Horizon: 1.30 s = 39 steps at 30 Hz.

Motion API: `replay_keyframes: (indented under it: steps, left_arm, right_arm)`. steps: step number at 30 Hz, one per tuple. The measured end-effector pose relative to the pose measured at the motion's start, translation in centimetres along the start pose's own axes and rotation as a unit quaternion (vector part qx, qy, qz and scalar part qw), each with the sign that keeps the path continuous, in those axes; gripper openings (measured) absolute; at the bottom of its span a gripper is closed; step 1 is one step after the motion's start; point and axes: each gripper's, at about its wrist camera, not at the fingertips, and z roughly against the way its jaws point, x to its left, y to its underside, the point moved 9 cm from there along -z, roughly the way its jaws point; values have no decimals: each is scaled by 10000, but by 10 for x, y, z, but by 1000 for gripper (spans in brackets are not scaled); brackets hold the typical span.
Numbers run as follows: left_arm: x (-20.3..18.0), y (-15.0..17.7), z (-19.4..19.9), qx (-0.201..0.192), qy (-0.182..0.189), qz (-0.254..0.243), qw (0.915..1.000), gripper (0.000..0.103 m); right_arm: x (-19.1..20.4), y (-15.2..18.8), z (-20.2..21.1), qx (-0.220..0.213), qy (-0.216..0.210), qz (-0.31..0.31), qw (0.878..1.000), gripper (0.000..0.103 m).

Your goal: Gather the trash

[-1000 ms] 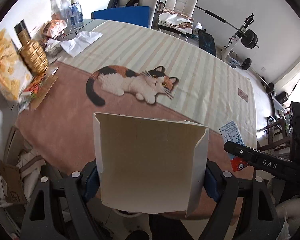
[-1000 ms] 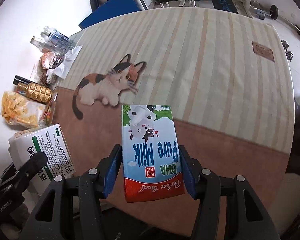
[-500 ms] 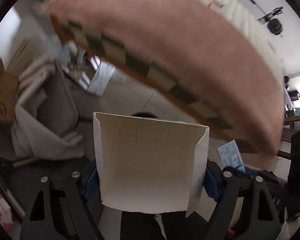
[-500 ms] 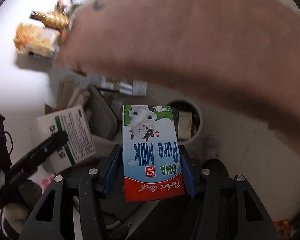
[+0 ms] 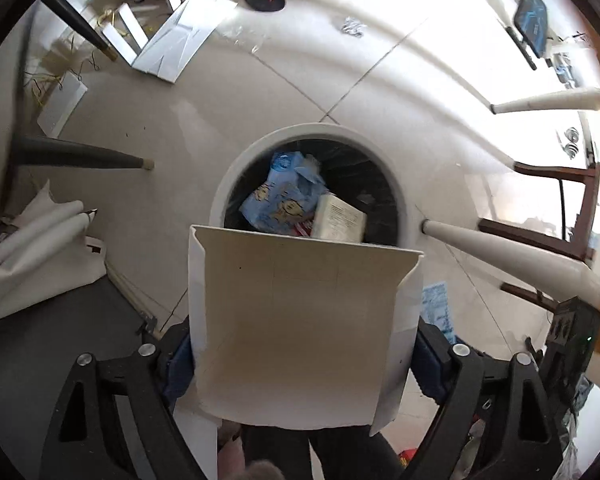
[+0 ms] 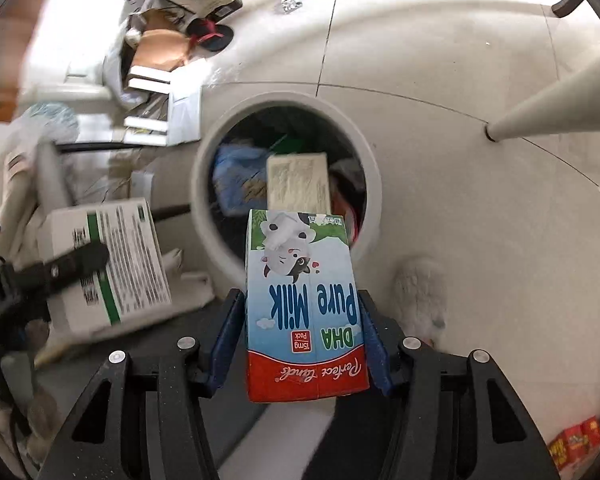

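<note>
**Both cartons poised at the bin**

Our left gripper is clamped on a white cardboard box; our right gripper pinches a milk carton. Both hang just near of the round trash bin, which already holds a blue wrapper and a pale box. Neither is dropped yet. The bin's mouth looks wide; a table leg stands right.

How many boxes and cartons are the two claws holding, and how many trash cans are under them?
White cardboard box: 1, in the left claw
Milk carton: 1, in the right claw
Round white trash can: 1
Total: 3
</note>
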Motion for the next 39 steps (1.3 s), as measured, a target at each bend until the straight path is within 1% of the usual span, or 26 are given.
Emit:
replay_keyframes:
  steps: [1, 2, 3, 5, 6, 8, 11, 13, 14, 15, 18, 20, 21, 24, 26, 29, 30, 35, 39]
  left_arm:
    - [3, -1, -9, -15, -59, -2, 10000, 99]
    - [6, 0, -14, -46, -146, -4, 9999, 103]
    - [11, 0, -19, -87, -252, 12, 9996, 103]
    - [19, 0, -21, -129, -370, 76, 9992, 103]
    - [23, 0, -18, -219, -476, 84, 9986, 103]
    - [28, 1, -6, -476, -728, 15, 9962, 103]
    - [31, 9, 22, -774, -1347, -252, 9875, 103]
    - [31, 18, 42, -849, -1724, -441, 9804, 103]
    - [31, 22, 52, -867, -1846, -505, 9777, 103]
    - [29, 29, 65, -869, -1943, -561, 9755, 103]
    - [18, 49, 110, -898, -2061, -664, 9721, 103]
    - [9, 58, 142, -905, -2012, -703, 9728, 103]
    - [2, 63, 157, -912, -1977, -714, 9734, 103]
    - [-26, 80, 215, -964, -1821, -923, 9742, 103]
    - [-45, 88, 248, -1016, -1631, -1053, 9757, 103]
    - [-74, 100, 300, -1087, -1341, -1340, 9758, 103]
    - [-83, 103, 313, -1107, -1286, -1454, 9747, 103]
    - [-127, 113, 381, -1258, -853, -2068, 9665, 103]
    - [-149, 127, 425, -1200, -344, -2442, 9616, 103]
  right_arm:
    - [-3, -6, -9, -43, -5, -8, 10000, 58]
    - [-4, -12, -17, -64, -19, 13, 10000, 59]
    - [-7, -17, -25, -68, 12, 41, 10000, 62]
    - [-8, -22, -37, -119, 63, 153, 9998, 103]
    - [-5, -28, -40, -167, 158, 241, 9994, 103]
    - [0, -29, -40, -247, 421, 421, 9979, 103]
    - [3, -23, -21, -361, 830, 532, 9945, 103]
    - [7, -18, 1, -488, 1171, 635, 9899, 103]
    - [9, -15, 13, -497, 1306, 643, 9881, 103]
    - [11, -10, 29, -511, 1446, 599, 9863, 103]
    - [15, 5, 77, -423, 1593, 499, 9851, 103]
    - [22, 14, 109, -330, 1483, 459, 9873, 103]
    - [27, 21, 132, -261, 1424, 473, 9883, 103]
    - [44, 36, 193, -99, 1136, 483, 9923, 103]
    - [60, 46, 246, -77, 938, 639, 9935, 103]
    - [76, 56, 310, -120, 724, 755, 9944, 103]
    - [81, 61, 336, -156, 627, 736, 9952, 103]
    - [103, 83, 425, -276, 209, 670, 9972, 103]
    - [119, 106, 474, -443, -69, 440, 9980, 103]
